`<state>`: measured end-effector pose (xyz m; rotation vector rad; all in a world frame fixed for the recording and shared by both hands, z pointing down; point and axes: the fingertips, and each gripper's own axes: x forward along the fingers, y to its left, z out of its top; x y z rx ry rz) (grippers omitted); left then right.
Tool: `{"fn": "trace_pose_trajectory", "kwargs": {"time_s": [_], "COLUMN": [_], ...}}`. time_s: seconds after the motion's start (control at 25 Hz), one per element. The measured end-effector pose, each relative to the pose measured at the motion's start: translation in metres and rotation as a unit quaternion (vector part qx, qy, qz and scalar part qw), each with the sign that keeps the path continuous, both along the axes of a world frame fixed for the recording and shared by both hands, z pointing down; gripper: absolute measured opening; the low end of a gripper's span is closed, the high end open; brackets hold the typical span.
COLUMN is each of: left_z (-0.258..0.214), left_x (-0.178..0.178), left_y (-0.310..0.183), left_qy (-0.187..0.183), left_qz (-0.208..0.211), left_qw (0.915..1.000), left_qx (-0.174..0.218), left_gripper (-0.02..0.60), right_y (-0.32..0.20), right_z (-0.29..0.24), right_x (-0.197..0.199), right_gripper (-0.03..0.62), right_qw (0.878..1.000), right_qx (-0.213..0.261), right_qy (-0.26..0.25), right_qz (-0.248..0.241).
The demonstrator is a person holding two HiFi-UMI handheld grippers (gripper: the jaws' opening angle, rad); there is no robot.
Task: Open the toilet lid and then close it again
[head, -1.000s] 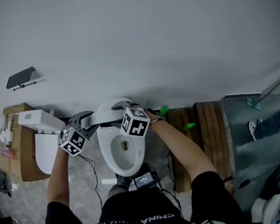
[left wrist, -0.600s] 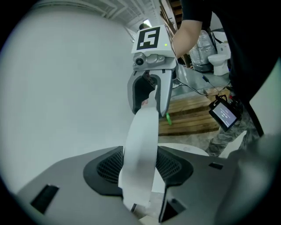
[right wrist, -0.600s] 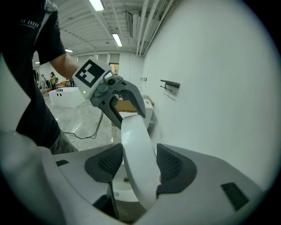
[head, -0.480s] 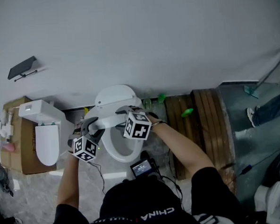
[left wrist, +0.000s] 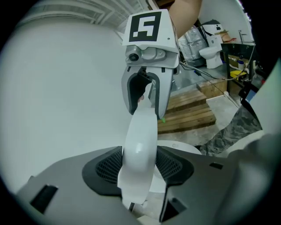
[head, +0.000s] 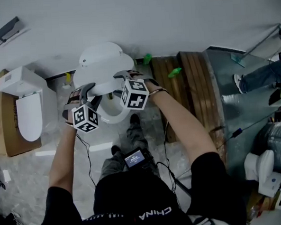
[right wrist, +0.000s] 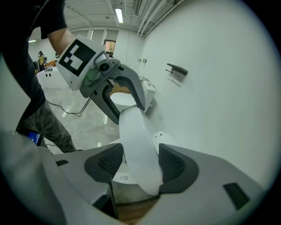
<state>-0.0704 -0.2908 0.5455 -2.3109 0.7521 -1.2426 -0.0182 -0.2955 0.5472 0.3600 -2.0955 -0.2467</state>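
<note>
Cool, even light from long white ceiling tube lamps [right wrist: 118, 15] puts a soft sheen on the white plastic toilet lid [left wrist: 137, 148]. Both gripper views bulge, darkening at the rims.

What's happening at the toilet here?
A person holds a gripper in each hand. The left gripper and right gripper are both clamped on the edge of the toilet lid, holding it tilted partway over the bowl. Both grippers' jaws have just been opening slightly, with the lid's edge between them.
</note>
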Motion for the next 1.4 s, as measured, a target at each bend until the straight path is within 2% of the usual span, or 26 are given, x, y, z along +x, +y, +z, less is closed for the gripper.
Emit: {"fn": "trace_pose_trajectory", "kwargs": {"time_s": [0.16, 0.32, 0.44, 0.56, 0.64, 0.72, 0.8, 1.04, 1.16, 1.4], "left_z": [0.02, 0.032, 0.044, 0.053, 0.062, 0.071, 0.079, 0.118, 0.147, 0.205], "left_x": [0.007, 0.014, 0.018, 0.015, 0.016, 0.018, 0.016, 0.016, 0.018, 0.022], "left_y": [0.025, 0.035, 0.045, 0.05, 0.057, 0.064, 0.073, 0.103, 0.121, 0.141], "left_qy": [-0.017, -0.024, -0.026, -0.027, -0.032, -0.037, -0.039, -0.034, -0.021, -0.018], "left_qz": [0.002, -0.013, -0.014, -0.024, -0.029, -0.029, -0.028, 0.001, 0.014, 0.047], "left_qw": [0.9998, 0.9995, 0.9995, 0.9991, 0.9988, 0.9987, 0.9987, 0.999, 0.9993, 0.9981], "left_qx": [0.006, 0.013, 0.013, 0.023, 0.022, 0.02, 0.019, 0.029, 0.027, 0.035], "left_gripper": [0.221, 0.222, 0.225, 0.227, 0.229, 0.23, 0.233, 0.238, 0.242, 0.264], "right_y": [0.023, 0.036, 0.048, 0.052, 0.056, 0.062, 0.067, 0.094, 0.111, 0.135], "right_z": [0.02, 0.028, 0.033, 0.034, 0.041, 0.048, 0.054, 0.095, 0.125, 0.181], "right_x": [0.007, 0.014, 0.019, 0.016, 0.016, 0.018, 0.016, 0.014, 0.014, 0.016], "right_gripper": [0.242, 0.242, 0.242, 0.242, 0.241, 0.236, 0.201, 0.201, 0.201, 0.201], "right_qw": [1.0, 1.0, 1.0, 0.996, 0.992, 0.99, 0.99, 0.992, 0.994, 0.996], "right_qx": [0.01, 0.016, 0.005, -0.009, -0.034, -0.06, -0.068, -0.069, -0.061, -0.029], "right_qy": [0.026, 0.012, -0.023, -0.086, -0.117, -0.126, -0.125, -0.101, -0.087, -0.081], "right_qz": [0.002, -0.005, -0.007, 0.009, 0.018, 0.025, 0.023, 0.016, 0.016, 0.007]}}
